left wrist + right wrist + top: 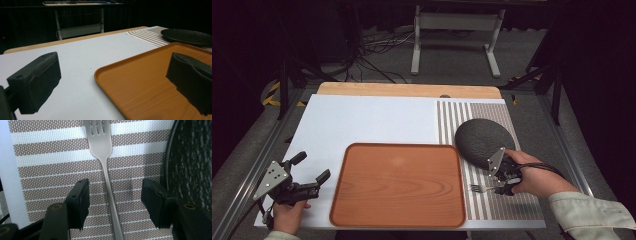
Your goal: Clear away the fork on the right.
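A silver fork (106, 167) lies on the striped placemat (50, 167), tines pointing away from my right gripper (115, 197). The fork's handle runs between the two black jaws, which stand apart and clear of it on both sides. From above, the right gripper (501, 186) is low over the placemat (512, 205), with the fork (479, 188) poking out to its left. A dark round plate (484, 141) sits just behind it; the plate (192, 165) fills the right edge of the right gripper view. My left gripper (312, 172) hovers open at the table's left, beside the wooden tray (399, 185).
The tray (155, 82) is bare and lies in the table's front middle. The white table top (372, 122) stretches behind it. The plate (187, 36) lies beyond the tray's far corner. A metal frame edges the table on both sides.
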A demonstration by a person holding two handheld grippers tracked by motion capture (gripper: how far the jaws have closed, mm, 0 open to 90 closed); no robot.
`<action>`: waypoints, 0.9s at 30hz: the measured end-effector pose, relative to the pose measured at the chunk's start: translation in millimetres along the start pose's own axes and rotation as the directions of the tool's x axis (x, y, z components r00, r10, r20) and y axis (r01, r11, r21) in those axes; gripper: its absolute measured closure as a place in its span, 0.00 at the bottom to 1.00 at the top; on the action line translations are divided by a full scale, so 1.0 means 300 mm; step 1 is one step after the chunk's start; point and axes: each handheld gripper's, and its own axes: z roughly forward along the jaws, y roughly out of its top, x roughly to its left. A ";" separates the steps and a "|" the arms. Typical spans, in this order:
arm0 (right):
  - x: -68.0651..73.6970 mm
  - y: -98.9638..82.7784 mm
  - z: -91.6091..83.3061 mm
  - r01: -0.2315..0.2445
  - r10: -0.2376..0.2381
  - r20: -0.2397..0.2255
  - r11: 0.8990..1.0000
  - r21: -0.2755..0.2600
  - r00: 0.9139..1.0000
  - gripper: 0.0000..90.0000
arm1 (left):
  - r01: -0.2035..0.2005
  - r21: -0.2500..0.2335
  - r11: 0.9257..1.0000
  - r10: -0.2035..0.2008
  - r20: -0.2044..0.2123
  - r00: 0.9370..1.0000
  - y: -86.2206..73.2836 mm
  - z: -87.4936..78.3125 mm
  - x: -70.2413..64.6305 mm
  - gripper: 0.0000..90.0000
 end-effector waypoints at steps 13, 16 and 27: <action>0.004 0.005 0.015 0.004 0.000 -0.035 0.993 0.119 0.999 0.71 | -0.005 0.005 1.000 0.005 0.006 1.000 0.000 0.005 -0.005 0.00; 0.002 0.009 0.016 0.017 -0.012 -0.041 0.990 0.138 0.999 0.80 | -0.005 0.002 1.000 0.005 0.004 1.000 0.001 0.004 -0.006 0.00; -0.006 0.013 0.031 0.068 -0.063 -0.038 0.985 0.161 0.997 0.91 | -0.004 0.002 1.000 0.004 0.007 1.000 0.001 0.000 -0.002 0.00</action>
